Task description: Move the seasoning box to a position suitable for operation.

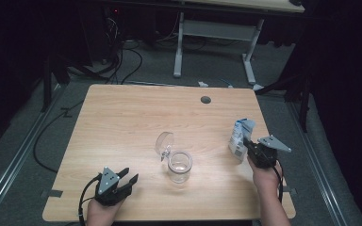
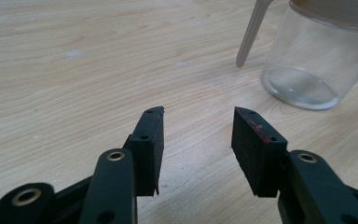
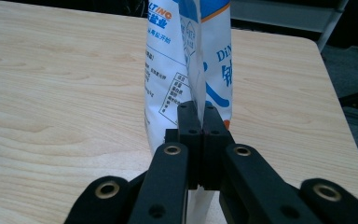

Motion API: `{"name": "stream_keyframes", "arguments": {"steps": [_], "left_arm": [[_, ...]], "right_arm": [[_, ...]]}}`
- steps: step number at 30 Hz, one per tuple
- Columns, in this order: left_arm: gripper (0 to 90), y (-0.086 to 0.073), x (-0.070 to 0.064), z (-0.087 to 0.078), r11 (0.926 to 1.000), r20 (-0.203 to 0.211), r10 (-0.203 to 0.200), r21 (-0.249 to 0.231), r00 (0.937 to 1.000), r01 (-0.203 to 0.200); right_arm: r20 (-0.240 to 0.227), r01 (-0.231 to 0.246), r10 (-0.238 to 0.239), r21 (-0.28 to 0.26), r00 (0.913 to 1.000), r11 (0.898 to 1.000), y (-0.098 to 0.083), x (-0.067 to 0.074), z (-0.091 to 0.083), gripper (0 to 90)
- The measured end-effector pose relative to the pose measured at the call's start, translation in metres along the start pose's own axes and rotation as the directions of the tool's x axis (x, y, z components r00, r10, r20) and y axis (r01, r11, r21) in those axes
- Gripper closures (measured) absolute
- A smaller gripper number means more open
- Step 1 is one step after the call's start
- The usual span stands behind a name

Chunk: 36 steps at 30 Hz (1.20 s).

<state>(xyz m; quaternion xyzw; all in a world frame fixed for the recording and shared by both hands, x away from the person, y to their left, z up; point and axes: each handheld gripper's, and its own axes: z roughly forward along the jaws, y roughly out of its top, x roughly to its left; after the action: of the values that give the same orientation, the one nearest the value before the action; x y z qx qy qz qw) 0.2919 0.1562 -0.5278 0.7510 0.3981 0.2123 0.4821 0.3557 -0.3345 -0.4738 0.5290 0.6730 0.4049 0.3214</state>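
Observation:
A white and blue printed bag stands upright near the table's right edge. My right gripper is shut on it; in the right gripper view the two pads pinch a fold of the bag between them, right gripper. A clear glass jar stands open in the middle front, its hinged lid tipped back to the left. My left gripper rests open at the front left, pointing toward the jar, with nothing between the jaws of the left gripper.
The wooden table has a round cable hole near its far edge. Beyond it stand a white desk frame and cables on the grey floor.

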Motion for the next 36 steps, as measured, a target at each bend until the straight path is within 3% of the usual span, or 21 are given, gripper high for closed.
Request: {"name": "stream_keyframes", "arguments": {"steps": [12,18,25,36], "left_arm": [[53.4,0.001,-0.003,-0.003,0.9985,-0.004,0.002,-0.055,1.0,-0.002],[52.8,0.001,-0.004,-0.004,0.9979,0.004,0.004,-0.064,1.0,-0.004],[52.5,0.002,-0.007,-0.003,0.9977,0.013,0.013,-0.067,0.9998,-0.012],[52.3,0.001,-0.008,-0.004,0.9972,0.024,0.022,-0.072,0.9995,-0.02]], "right_arm": [[-0.014,0.02,-0.019,0.029,0.9997,0.999,0.006,0.008,-0.011,90.0],[-0.052,0.004,-0.001,0.048,0.9986,0.999,0.007,0.014,-0.02,90.0],[-0.111,0.017,-0.007,0.088,0.9938,0.996,0.014,0.021,-0.03,90.0],[-0.178,0.078,-0.04,0.213,0.9833,0.974,0.028,0.034,-0.04,90.0]]}}
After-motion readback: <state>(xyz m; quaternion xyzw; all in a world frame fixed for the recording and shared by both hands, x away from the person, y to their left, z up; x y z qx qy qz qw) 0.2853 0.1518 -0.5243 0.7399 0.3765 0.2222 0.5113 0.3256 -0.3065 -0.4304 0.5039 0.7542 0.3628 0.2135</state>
